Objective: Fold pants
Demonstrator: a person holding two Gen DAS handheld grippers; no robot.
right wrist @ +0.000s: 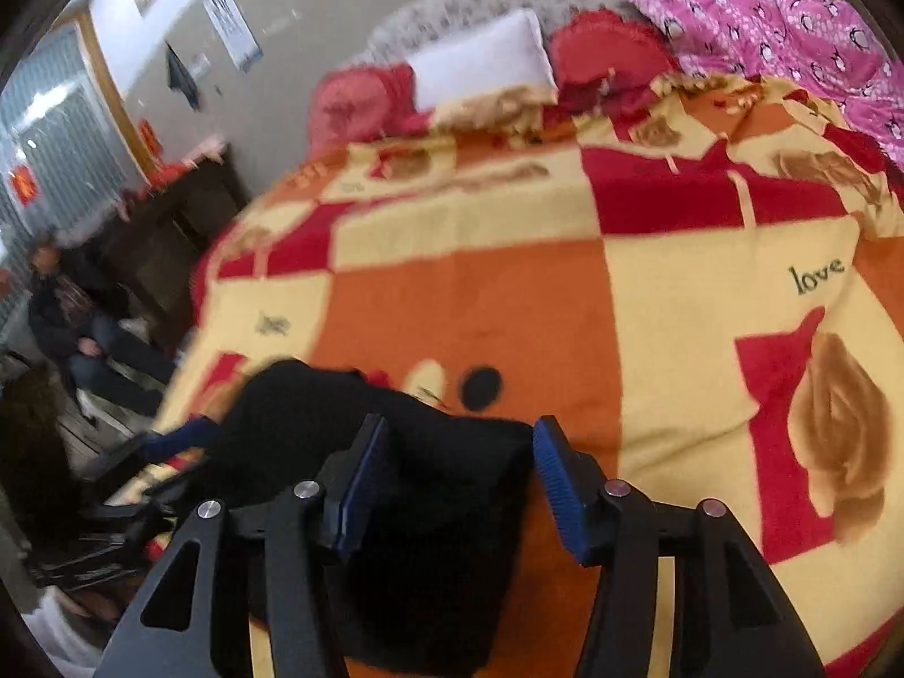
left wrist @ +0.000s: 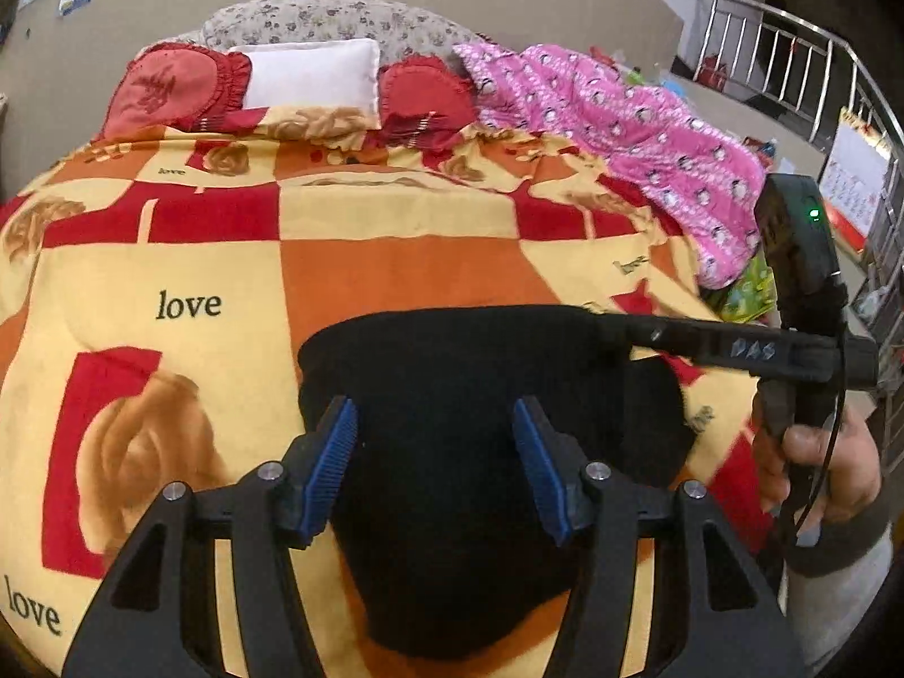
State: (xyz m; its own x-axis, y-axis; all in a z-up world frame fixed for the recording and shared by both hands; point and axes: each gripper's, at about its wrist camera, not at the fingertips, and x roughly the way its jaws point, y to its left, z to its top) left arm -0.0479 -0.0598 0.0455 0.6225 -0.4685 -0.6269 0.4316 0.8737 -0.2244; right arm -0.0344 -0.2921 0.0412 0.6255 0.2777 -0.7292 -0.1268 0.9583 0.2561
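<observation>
Pants (left wrist: 486, 429), black and bunched into a compact heap, lie on the near end of a bed spread with a checked blanket (left wrist: 395, 271) of red, orange and cream squares printed with roses and the word "love". In the left wrist view the left gripper (left wrist: 435, 463) hovers over the garment with its blue-padded fingers (left wrist: 333, 452) spread wide, dark cloth showing between them but nothing pinched. The right gripper (left wrist: 734, 347) reaches in from 3 o'clock in that same view, its tip at the upper right edge of the heap and a bare hand (left wrist: 819, 469) wrapped round its handle; from there its tips cannot be made out. Its own camera shows the right gripper's pads parted too, the left pad over the black fabric and the right pad (right wrist: 559, 491) just past the garment's edge, above orange blanket. At 12 o'clock, against the headboard, sit two red frilled cushions and a white pillow (left wrist: 311, 76); a pink patterned quilt (left wrist: 621, 130) trails down the bed at 2 o'clock (the right wrist view is blurred)
</observation>
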